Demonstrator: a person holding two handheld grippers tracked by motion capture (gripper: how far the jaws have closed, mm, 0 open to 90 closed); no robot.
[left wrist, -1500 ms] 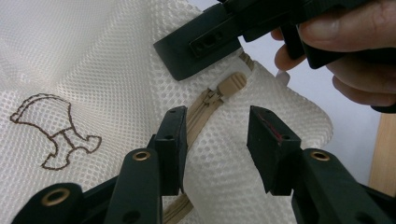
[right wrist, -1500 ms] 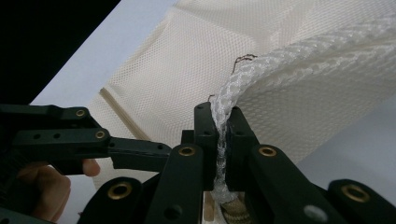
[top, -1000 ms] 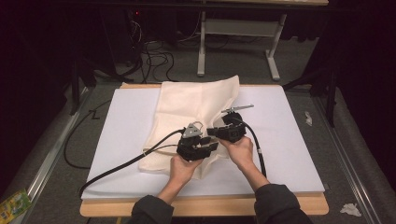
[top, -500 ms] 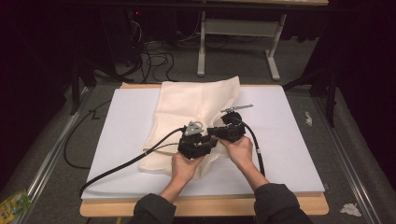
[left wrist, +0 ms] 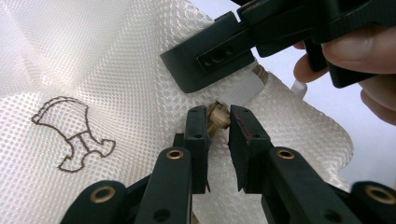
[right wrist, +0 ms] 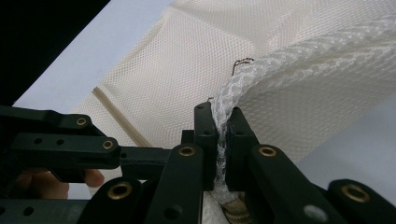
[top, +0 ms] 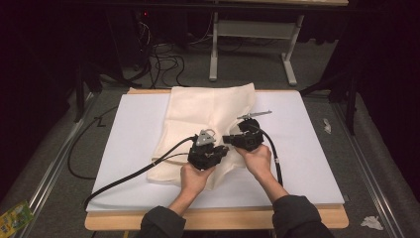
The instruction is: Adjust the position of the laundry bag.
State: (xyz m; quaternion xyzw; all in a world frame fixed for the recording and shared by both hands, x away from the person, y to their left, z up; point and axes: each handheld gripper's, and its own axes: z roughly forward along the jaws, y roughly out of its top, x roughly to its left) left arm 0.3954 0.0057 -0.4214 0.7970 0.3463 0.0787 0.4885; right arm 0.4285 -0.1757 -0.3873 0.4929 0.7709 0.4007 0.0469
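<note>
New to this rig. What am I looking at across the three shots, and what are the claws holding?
No robot arm here: a person holds a two-jaw claw in each hand. The high view looks down from above the person's side of the table, whose top is white. The other two pictures come from cameras riding on each claw, looking along its black jaws.

On the table lies a cream mesh bag, printed with a small brown outline figure. The right claw is shut on a bunched fold of the mesh bag. The left claw has its jaws closely around a small tan piece at the bag's edge, probably a zipper pull; whether they actually clamp it is hard to tell. The right claw shows above it there.
</note>
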